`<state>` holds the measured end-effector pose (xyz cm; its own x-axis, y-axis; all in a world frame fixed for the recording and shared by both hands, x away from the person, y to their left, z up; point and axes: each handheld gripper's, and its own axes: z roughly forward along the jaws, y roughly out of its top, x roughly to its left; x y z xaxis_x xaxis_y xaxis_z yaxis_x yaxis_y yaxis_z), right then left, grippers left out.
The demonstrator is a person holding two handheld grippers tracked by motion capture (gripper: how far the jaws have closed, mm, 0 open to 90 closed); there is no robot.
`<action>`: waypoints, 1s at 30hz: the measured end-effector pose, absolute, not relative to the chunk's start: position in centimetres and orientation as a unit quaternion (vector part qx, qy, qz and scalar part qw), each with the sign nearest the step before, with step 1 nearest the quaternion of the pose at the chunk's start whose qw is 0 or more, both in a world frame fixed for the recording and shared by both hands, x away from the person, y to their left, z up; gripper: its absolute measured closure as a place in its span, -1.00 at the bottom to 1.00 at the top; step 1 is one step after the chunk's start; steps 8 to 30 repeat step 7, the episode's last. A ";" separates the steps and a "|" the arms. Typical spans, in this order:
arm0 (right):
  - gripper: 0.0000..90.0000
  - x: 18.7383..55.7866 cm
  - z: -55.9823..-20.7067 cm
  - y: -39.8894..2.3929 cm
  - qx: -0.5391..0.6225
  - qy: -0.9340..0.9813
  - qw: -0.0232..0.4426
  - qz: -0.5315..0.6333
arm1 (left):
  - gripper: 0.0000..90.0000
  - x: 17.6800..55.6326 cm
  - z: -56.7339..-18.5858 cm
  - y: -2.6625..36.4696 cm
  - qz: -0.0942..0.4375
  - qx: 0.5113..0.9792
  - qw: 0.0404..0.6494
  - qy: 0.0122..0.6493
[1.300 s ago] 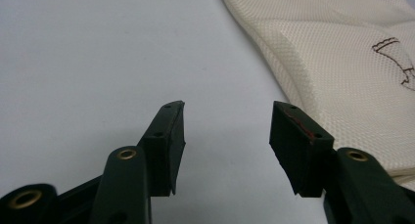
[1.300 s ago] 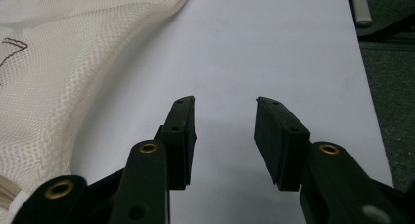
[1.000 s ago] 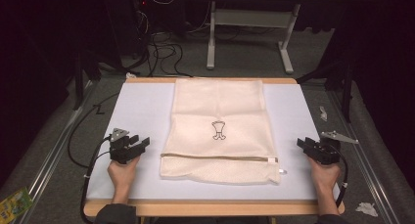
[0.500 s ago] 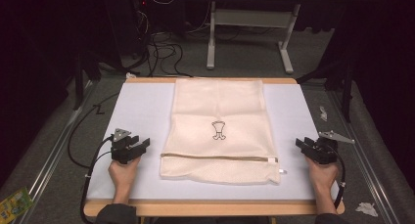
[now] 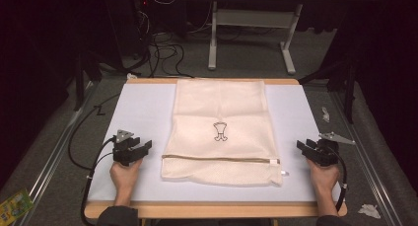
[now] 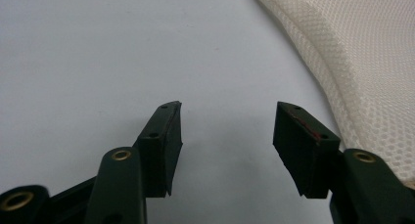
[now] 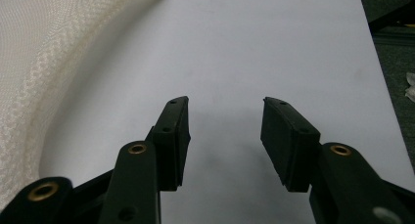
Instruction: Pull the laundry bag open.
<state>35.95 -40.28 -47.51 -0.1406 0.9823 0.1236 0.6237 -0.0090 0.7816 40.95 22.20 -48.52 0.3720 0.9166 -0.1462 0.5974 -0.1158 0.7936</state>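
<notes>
Cream mesh bag (image 5: pixel 222 130) lies flat at the middle of the pale counter (image 5: pixel 143 107), zipper edge near, small dark emblem at centre. High view: left tongs (image 5: pixel 140 149) rest left of the bag's near corner, right tongs (image 5: pixel 306 148) right of it, each apart from the cloth. Left gripper view: left tongs (image 6: pixel 226 136) jaws apart over bare counter, mesh just to the right. Right gripper view: right tongs (image 7: pixel 224 131) jaws apart, nothing between, mesh at left.
</notes>
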 end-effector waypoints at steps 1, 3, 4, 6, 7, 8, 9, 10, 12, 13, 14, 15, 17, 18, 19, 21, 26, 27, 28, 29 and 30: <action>0.20 36.0 -47.5 -40.3 0.607 0.661 0.246 0.366 | -0.02 41.0 -48.5 22.2 0.195 0.722 0.407 0.525; 0.20 36.0 -47.5 -40.3 0.607 0.661 0.245 0.366 | -0.02 41.0 -48.5 22.2 0.195 0.721 0.407 0.526; 0.20 36.0 -47.5 -40.3 0.607 0.662 0.245 0.365 | -0.02 41.0 -48.5 22.2 0.194 0.722 0.406 0.526; 0.19 36.0 -47.6 -40.3 0.606 0.663 0.244 0.366 | -0.02 41.0 -48.6 22.2 0.193 0.721 0.407 0.527; 0.18 36.1 -47.6 -40.2 0.605 0.665 0.243 0.364 | -0.02 41.1 -48.6 22.2 0.191 0.721 0.406 0.527; 0.18 36.1 -47.6 -40.2 0.605 0.665 0.243 0.364 | -0.02 41.1 -48.6 22.2 0.191 0.721 0.406 0.527; 0.18 36.1 -47.6 -40.2 0.605 0.665 0.243 0.364 | -0.02 41.1 -48.6 22.2 0.191 0.721 0.406 0.527; 0.18 36.1 -47.6 -40.2 0.605 0.665 0.243 0.364 | -0.02 41.1 -48.6 22.2 0.191 0.721 0.406 0.527; 0.18 36.1 -47.6 -40.2 0.605 0.665 0.243 0.364 | -0.02 41.1 -48.6 22.2 0.191 0.721 0.406 0.527; 0.18 36.1 -47.6 -40.2 0.605 0.665 0.243 0.364 | -0.02 41.1 -48.6 22.2 0.191 0.721 0.406 0.527; 0.18 36.1 -47.6 -40.2 0.605 0.665 0.243 0.364 | -0.02 41.1 -48.6 22.2 0.191 0.721 0.406 0.527; 0.18 36.1 -47.6 -40.2 0.605 0.665 0.243 0.364 | -0.02 41.1 -48.6 22.2 0.191 0.721 0.406 0.527; 0.18 36.1 -47.6 -40.2 0.605 0.665 0.243 0.364 | -0.02 41.1 -48.6 22.2 0.191 0.721 0.406 0.527; 0.18 36.1 -47.6 -40.2 0.605 0.665 0.243 0.364 | -0.02 41.1 -48.6 22.2 0.191 0.721 0.406 0.527; 0.18 36.1 -47.6 -40.2 0.605 0.665 0.243 0.364 | -0.02 41.1 -48.6 22.2 0.191 0.721 0.406 0.527; 0.18 36.1 -47.6 -40.2 0.605 0.665 0.243 0.364 | -0.02 41.1 -48.6 22.2 0.191 0.721 0.406 0.527; 0.18 36.1 -47.6 -40.2 0.605 0.665 0.243 0.364 | -0.02 41.1 -48.6 22.2 0.191 0.721 0.406 0.527; 0.18 36.1 -47.6 -40.2 0.605 0.665 0.243 0.364 | -0.02 41.1 -48.6 22.2 0.191 0.721 0.406 0.527; 0.18 36.1 -47.6 -40.2 0.605 0.665 0.243 0.364 | -0.02 41.1 -48.6 22.2 0.191 0.721 0.406 0.527; 0.18 36.1 -47.6 -40.2 0.605 0.665 0.243 0.364 | -0.02 41.1 -48.6 22.2 0.191 0.721 0.406 0.527; 0.18 36.1 -47.6 -40.2 0.605 0.665 0.243 0.364 | -0.02 41.1 -48.6 22.2 0.191 0.721 0.406 0.527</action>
